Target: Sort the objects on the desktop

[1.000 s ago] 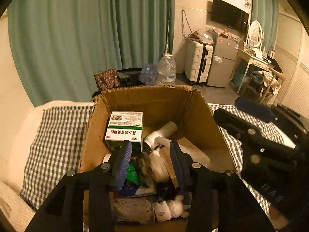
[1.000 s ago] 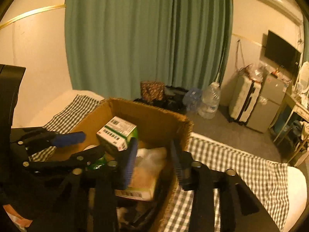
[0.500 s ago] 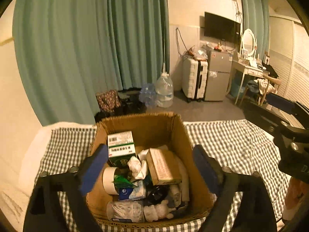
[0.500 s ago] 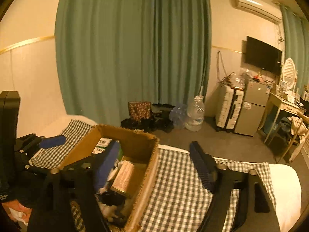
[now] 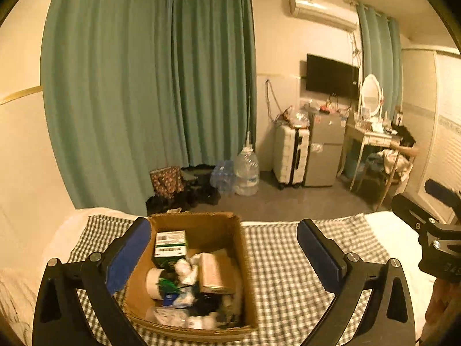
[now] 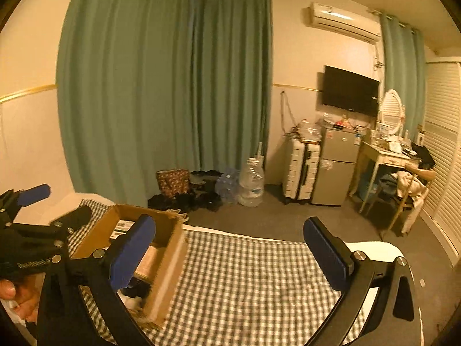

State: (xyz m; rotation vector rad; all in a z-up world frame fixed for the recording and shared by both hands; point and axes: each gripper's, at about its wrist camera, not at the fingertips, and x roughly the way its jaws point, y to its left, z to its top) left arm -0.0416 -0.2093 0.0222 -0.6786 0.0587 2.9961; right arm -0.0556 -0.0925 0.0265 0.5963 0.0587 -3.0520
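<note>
A: Where does the cardboard box [image 5: 242, 262] sit?

B: On the checked cloth [image 5: 288, 274] spread over the bed [image 5: 389, 227], toward the cloth's left side. Bare white bedding shows past the cloth's right edge. The box's flaps are up and it is full of small things.

A: What can you make out inside?

B: A green-and-white medicine carton [image 5: 170, 245] stands against the far left wall of the box. Just in front of it lies a roll of white tape [image 5: 154, 281], with crumpled white tissue [image 5: 184, 268] beside it. A tan flat box [image 5: 214, 272] lies toward the right wall. Nearer the front edge the items blur together; I cannot name them.

A: And the left claw [image 5: 224, 256]?

B: Released. Its jaws have just been opening and stand wide apart, one blue pad [image 5: 126, 256] left of the box and the other over the cloth to the right. Nothing is gripped between them; the box lies below and beyond.

A: The right claw [image 6: 227, 253]?

B: Also released, jaws just spread wide, nothing in them. It hangs over the middle of the checked cloth, its left pad overlapping the box's right wall in the right wrist view.

A: Anything behind the bed?

B: Green curtains [image 5: 144, 86], a large water jug [image 5: 246, 173] on the floor, a white suitcase [image 5: 289, 158] and a small grey fridge [image 5: 324, 150].
</note>
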